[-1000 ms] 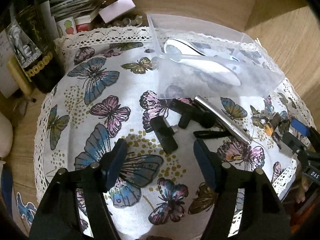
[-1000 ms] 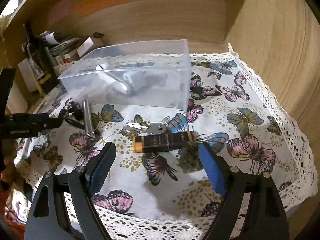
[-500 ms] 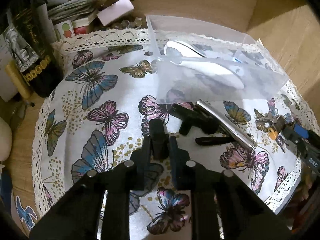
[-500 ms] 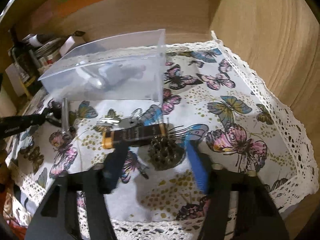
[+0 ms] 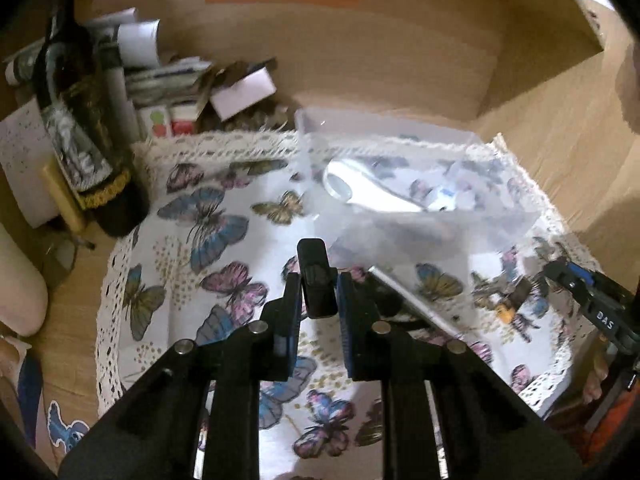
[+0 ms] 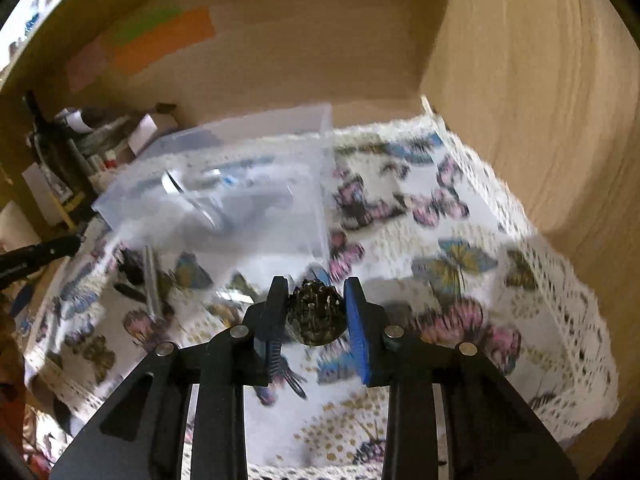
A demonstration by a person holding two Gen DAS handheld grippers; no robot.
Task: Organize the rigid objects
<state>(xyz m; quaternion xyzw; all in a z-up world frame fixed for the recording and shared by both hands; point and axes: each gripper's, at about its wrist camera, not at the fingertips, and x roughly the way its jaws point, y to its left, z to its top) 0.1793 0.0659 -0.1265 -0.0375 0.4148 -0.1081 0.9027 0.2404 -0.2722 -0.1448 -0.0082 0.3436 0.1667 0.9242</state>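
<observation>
My left gripper is shut on a small black rectangular block and holds it above the butterfly cloth, just in front of the clear plastic bin. The bin holds a white object. My right gripper is shut on a dark round spiky object, lifted above the cloth, near the bin's front corner. A silver metal tube and a key bunch with an orange-tipped tag lie on the cloth.
A dark wine bottle, papers and small boxes stand at the back left. Wooden walls close the back and right. The right gripper also shows at the left wrist view's right edge.
The left gripper closed on the black block and lifted it toward the bin. The right gripper closed on the spiky object and raised it off the cloth.
</observation>
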